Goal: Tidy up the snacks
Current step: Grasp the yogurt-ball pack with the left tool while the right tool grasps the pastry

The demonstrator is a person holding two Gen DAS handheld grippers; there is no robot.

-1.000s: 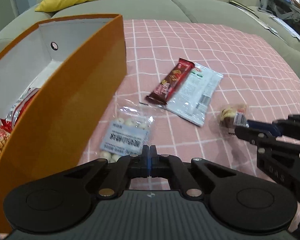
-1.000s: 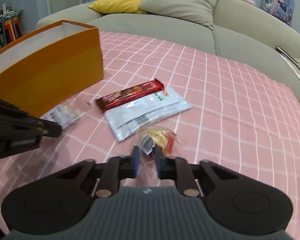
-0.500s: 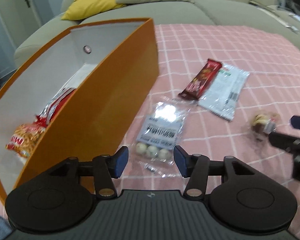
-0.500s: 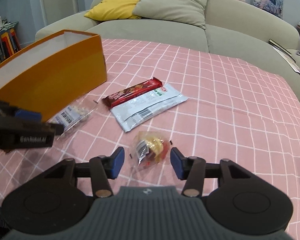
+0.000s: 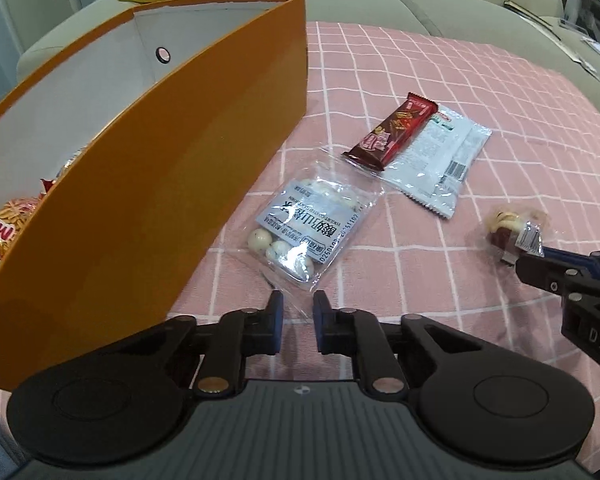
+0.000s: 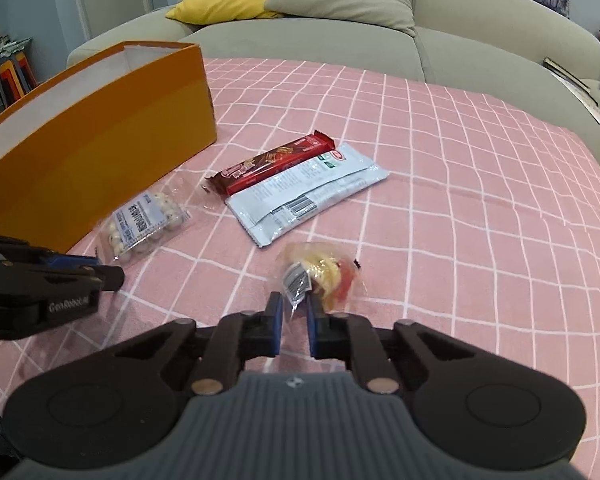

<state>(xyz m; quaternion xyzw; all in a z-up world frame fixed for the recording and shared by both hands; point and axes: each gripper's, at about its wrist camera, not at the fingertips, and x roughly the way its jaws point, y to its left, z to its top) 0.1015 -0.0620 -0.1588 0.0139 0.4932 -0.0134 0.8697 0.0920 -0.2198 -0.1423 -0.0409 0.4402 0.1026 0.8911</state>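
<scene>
Left tool (image 5: 296,312) at lower centre, jaws narrow, closing over near edge of clear bag of white balls (image 5: 310,224); bag stretches up-right from tips, just beside orange box (image 5: 188,184) wall at left. Right tool (image 6: 291,314) also narrow, closing on tail of small yellow-red candy wrapper (image 6: 324,272) directly ahead. Both on pink checked table (image 6: 480,208). Left nearer box.

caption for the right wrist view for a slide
Right gripper pinching a small wrapped snack on the pink checked cloth, orange box at left.
</scene>
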